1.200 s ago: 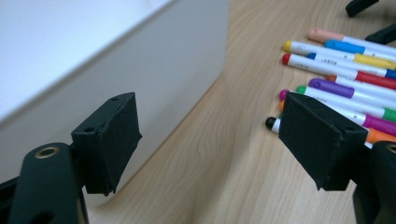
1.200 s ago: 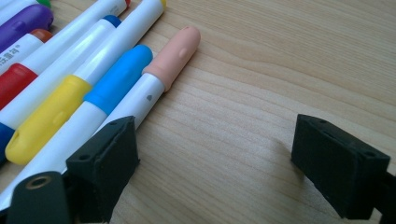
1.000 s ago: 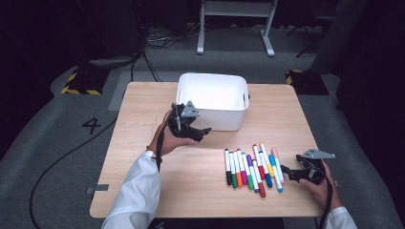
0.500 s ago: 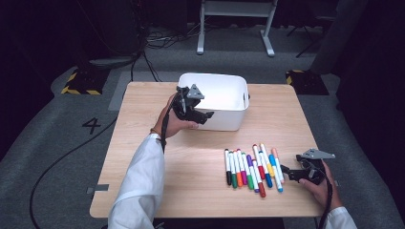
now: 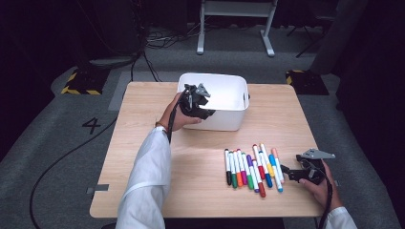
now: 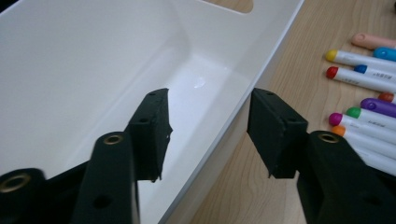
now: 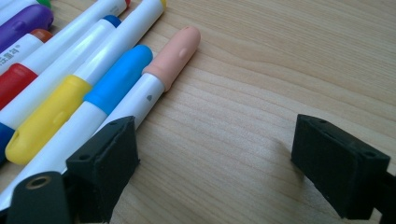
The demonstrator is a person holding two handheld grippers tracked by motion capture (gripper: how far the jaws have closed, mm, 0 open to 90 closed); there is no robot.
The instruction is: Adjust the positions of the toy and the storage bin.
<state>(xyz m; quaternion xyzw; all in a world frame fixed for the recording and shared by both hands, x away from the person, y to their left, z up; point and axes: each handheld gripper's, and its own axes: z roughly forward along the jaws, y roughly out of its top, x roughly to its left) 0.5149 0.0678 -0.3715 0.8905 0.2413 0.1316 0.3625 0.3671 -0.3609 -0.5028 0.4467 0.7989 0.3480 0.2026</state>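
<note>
A white plastic bin [image 5: 229, 119] stands at the back of the wooden table [image 5: 138, 124]. My left gripper [image 5: 203, 98] is at the bin's front left rim. In the left gripper view [image 6: 208, 100] one jaw is inside the bin [image 6: 70, 70] and the other outside, with the wall between them untouched. Its jaws have just been closing. A row of several coloured markers [image 5: 253, 167] lies at the front right. My right gripper [image 5: 286, 170] rests open just right of them. In the right gripper view [image 7: 215, 135] one jaw sits beside the pink-capped marker [image 7: 177, 51].
The bin's inside looks bare where I can see it. Bare wood lies left of the markers and in front of the bin. A white-sleeved forearm [image 5: 148, 176] crosses the table's left front. Grey floor, cables and a stand's feet surround the table.
My left gripper has moved away from me and to the right, from in front of the bin onto its front left rim. Its jaws stand narrower. The right gripper has stayed still.
</note>
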